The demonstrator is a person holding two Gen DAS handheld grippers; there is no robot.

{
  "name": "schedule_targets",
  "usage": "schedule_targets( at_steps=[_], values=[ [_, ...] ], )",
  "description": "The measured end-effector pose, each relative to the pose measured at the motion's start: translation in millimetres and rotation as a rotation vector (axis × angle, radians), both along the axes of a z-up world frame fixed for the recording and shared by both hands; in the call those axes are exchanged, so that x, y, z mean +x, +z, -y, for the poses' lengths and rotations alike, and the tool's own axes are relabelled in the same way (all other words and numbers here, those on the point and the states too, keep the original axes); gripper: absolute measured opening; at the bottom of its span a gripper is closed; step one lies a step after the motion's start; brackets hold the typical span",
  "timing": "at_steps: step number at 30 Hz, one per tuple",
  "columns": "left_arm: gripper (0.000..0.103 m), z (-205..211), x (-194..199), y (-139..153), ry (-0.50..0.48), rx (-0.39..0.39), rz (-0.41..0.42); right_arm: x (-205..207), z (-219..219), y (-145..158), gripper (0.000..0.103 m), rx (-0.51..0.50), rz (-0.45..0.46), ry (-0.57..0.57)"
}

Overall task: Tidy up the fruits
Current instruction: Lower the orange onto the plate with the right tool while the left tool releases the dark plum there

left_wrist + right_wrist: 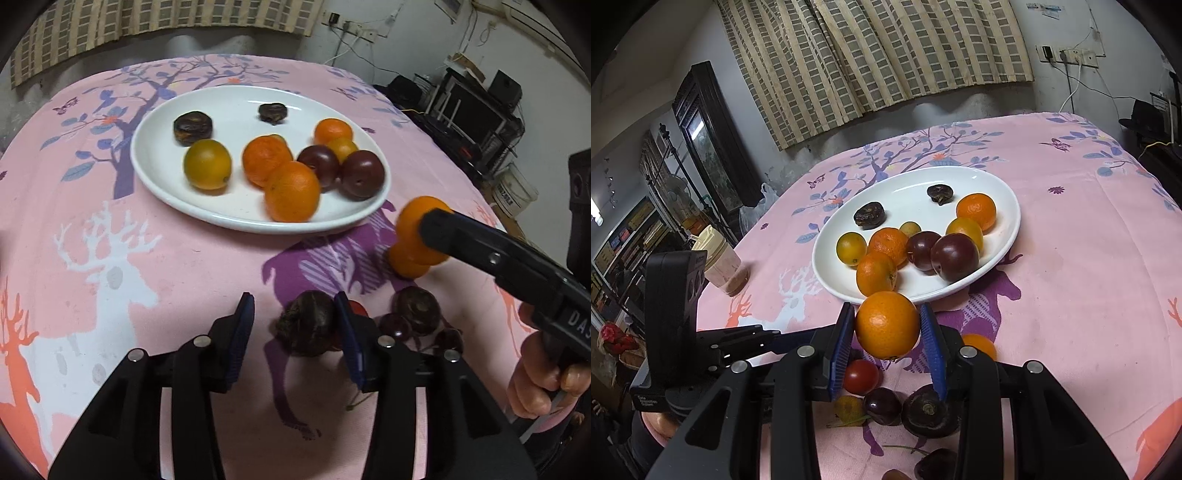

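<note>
A checked curtain (886,62) hangs on the grey wall (1052,92) beside a dark cabinet (705,133)

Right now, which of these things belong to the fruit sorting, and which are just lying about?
Job:
white plate
held orange
orange on the cloth
cherry tomato
dark fruits near the grippers

Lying about:
lidded jar
plastic bag

Black grippers with blue ribbed fingers (842,343), silver screws.
</note>
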State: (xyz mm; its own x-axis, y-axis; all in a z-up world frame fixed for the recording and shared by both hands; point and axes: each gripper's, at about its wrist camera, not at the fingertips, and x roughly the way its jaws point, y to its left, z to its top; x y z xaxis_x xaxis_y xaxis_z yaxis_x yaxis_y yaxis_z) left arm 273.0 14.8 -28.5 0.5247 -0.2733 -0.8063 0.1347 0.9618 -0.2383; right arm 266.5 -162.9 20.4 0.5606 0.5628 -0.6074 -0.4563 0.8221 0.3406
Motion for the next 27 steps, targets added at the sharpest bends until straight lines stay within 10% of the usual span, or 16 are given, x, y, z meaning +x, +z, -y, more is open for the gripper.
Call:
schedule_targets(
  at_steps=[6,17,26,27],
  values=[
    [0.028,-13,1,-9,-0.003,-0.060,-0.057,0,1,-1,0.037,-0.001,-0.006,-0.003],
    [0.027,-6,-19,21,-0.009,0.027,0.109,-3,2,6,0.037,-0.002,0.040,-0.010],
    [0.029,-17,64,58,0.145,0.044,0.289,60,-17,24,0.038,-0.005,0.148,-0.086],
    [0.037,-18,71,56,0.174,0.063,0.280,67,-18,22,0.050,-0.003,0.147,-0.096]
  ],
)
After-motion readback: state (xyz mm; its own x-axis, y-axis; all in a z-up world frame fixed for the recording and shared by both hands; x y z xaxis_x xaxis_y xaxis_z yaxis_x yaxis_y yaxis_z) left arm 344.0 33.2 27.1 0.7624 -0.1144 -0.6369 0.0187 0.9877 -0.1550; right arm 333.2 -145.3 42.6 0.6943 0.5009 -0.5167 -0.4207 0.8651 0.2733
